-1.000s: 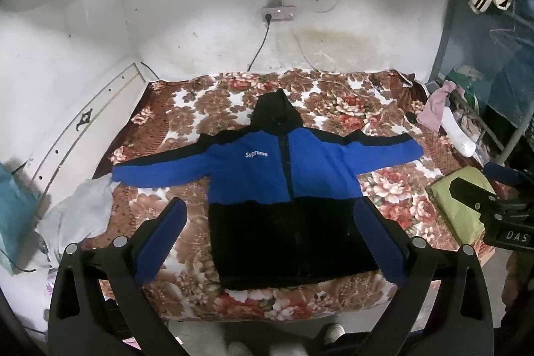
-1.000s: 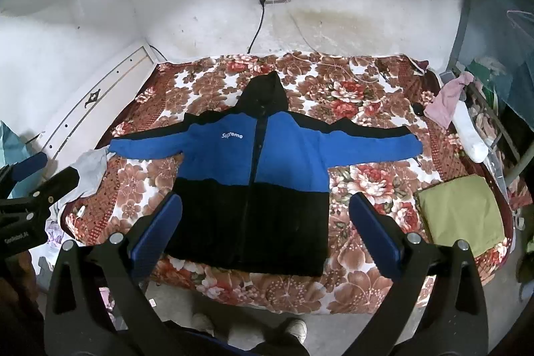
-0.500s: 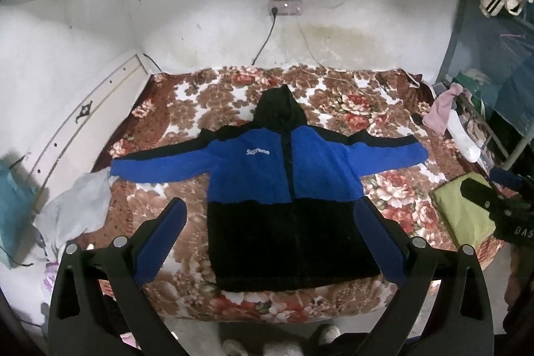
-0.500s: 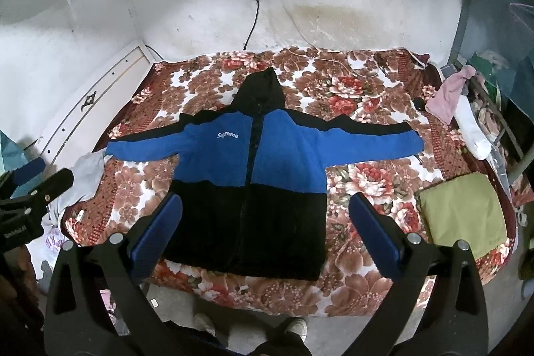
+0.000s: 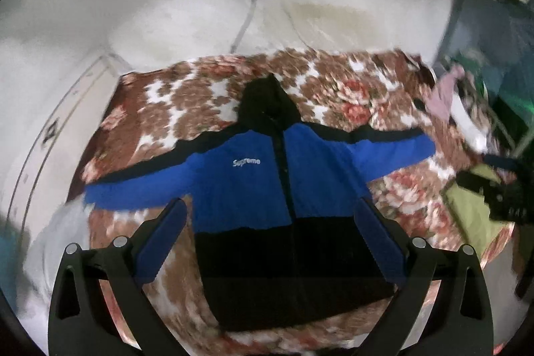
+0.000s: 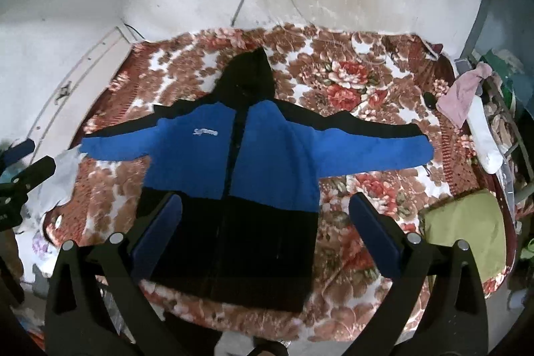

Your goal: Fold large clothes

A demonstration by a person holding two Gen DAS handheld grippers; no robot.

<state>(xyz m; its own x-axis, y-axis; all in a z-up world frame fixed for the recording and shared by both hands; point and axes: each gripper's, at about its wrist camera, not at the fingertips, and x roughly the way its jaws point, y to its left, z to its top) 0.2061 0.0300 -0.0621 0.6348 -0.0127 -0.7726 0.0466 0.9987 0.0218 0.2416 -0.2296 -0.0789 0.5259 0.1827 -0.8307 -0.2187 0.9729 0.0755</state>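
The blue and black hooded fleece jacket [image 6: 233, 175] lies spread flat, front up, both sleeves out, in the middle of the floral brown bed blanket [image 6: 347, 89]. It looks soft, bulky and limp; a sleeve cuff seems the best place to pinch. White chest lettering reads "Supreme". Left gripper [image 5: 267, 236] and right gripper [image 6: 263, 229] hover above the jacket's hem, jaws wide apart, empty.

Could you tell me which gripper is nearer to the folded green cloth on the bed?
Right. The right gripper hovers over the jacket's hem with the green cloth just to its right; the left gripper sits further left, beyond it.
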